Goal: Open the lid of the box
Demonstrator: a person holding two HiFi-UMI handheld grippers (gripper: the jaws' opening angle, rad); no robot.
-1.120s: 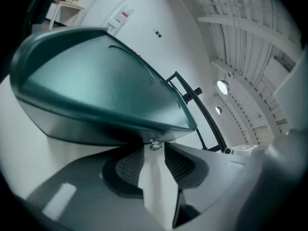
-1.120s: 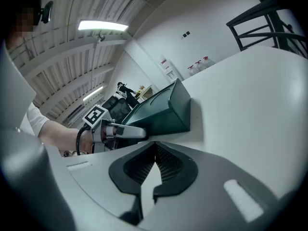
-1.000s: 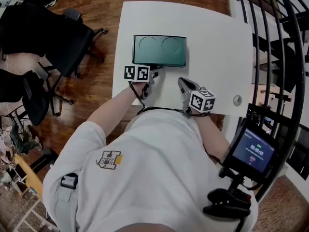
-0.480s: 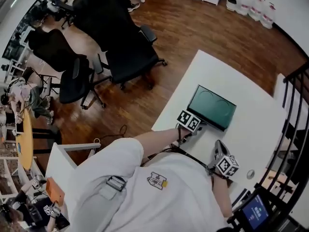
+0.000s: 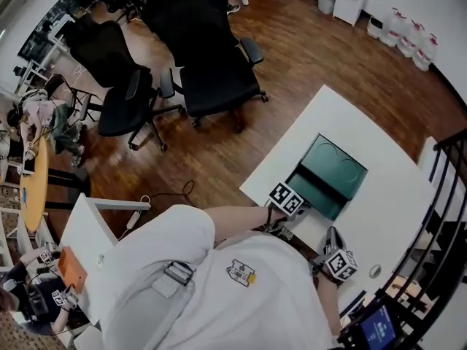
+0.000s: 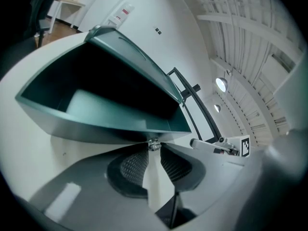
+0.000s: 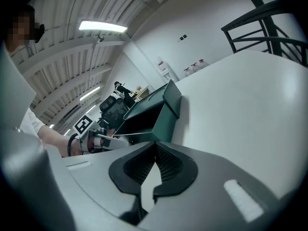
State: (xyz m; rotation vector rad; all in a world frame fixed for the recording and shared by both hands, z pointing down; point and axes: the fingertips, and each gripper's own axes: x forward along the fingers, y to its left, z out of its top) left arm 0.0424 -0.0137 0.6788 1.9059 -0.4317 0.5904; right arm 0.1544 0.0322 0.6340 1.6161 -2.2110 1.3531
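The dark green box (image 5: 312, 193) sits on the white table (image 5: 379, 210), its lid (image 5: 333, 168) tilted up at the front and hinged at the far side. My left gripper (image 5: 299, 210) is shut on a small metal clasp (image 6: 154, 145) at the lid's front edge, and the hollow underside of the lid (image 6: 115, 88) fills the left gripper view. My right gripper (image 5: 333, 235) rests on the table to the right of the box, jaws shut and empty (image 7: 155, 144). In the right gripper view the part-open box (image 7: 147, 113) and the left gripper (image 7: 103, 141) are seen from the side.
Black office chairs (image 5: 211, 57) stand on the wooden floor left of the table. A black railing (image 5: 445, 181) runs along the table's right side. A small screen (image 5: 376, 332) hangs at the lower right. A round grommet (image 5: 374, 271) is set in the table near the right gripper.
The lid has gone from flat and closed to raised at its front edge, with the left gripper gripping it. The head view has swung out over the room.
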